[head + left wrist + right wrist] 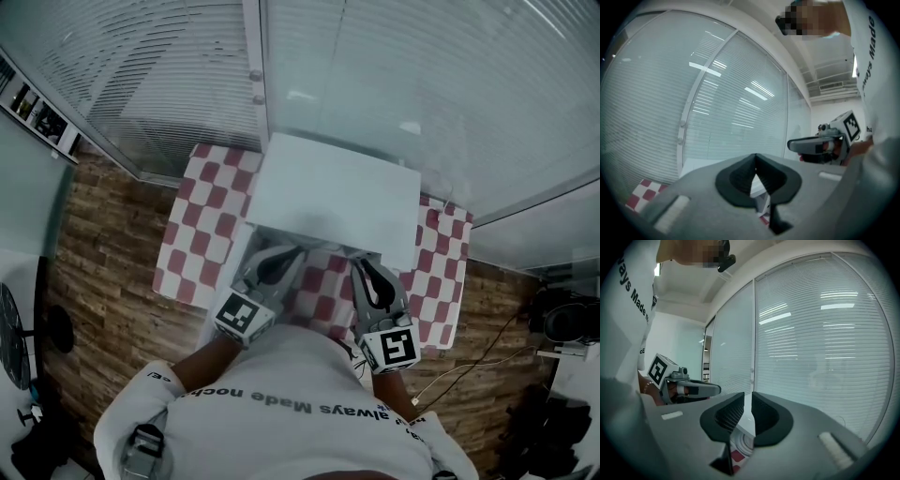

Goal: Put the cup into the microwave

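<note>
Both claws are hanging side by side and empty. The left claw [755,157] has its pads pinched together at the tips with nothing in between. The right claw [748,397] is pulled in to a thin slit, also gripping nothing.

Just ahead of both sits the boxy white microwave [333,192]. Under them is the tabletop with the red-and-white checkered cloth [202,234]. I can't tell from up top whether the door is open or shut.

The cup doesn't show for sure in any view. Something pale and roundish peeks out under the right claw's jaws, but I can't say what it is.

Honestly this fits two stages: the cup is tucked out of sight near the claws waiting to be grabbed, or it's already inside the microwave. So the next move hinges on spotting the cup, and I wouldn't call it either way.
</note>
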`<state>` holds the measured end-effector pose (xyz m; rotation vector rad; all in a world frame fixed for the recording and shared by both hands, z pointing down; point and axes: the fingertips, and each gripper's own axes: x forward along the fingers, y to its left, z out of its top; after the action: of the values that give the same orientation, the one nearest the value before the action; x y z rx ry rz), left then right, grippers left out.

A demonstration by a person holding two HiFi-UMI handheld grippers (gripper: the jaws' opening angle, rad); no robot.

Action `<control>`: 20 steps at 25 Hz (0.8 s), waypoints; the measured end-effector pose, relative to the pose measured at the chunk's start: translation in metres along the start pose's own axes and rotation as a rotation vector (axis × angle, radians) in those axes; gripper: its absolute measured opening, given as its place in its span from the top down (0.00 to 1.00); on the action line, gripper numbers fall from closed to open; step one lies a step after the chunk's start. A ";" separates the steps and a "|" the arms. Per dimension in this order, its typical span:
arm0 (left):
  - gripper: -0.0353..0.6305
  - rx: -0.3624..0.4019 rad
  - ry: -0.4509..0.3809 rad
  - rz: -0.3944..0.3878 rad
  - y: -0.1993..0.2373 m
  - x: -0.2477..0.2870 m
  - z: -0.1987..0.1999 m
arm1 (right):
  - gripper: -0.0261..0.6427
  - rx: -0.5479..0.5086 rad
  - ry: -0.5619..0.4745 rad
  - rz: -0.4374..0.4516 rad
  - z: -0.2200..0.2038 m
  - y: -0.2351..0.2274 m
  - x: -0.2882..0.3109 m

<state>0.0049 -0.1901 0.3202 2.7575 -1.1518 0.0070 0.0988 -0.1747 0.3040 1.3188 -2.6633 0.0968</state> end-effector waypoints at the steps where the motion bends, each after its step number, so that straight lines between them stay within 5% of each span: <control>1: 0.94 0.002 -0.008 -0.001 -0.001 -0.001 0.003 | 0.89 -0.003 -0.002 0.001 0.002 0.001 -0.001; 20: 0.94 0.005 -0.015 -0.015 -0.015 -0.004 0.011 | 0.90 -0.014 -0.026 0.017 0.012 0.011 -0.012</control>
<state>0.0114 -0.1785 0.3072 2.7750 -1.1367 -0.0132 0.0957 -0.1606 0.2903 1.3019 -2.6920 0.0640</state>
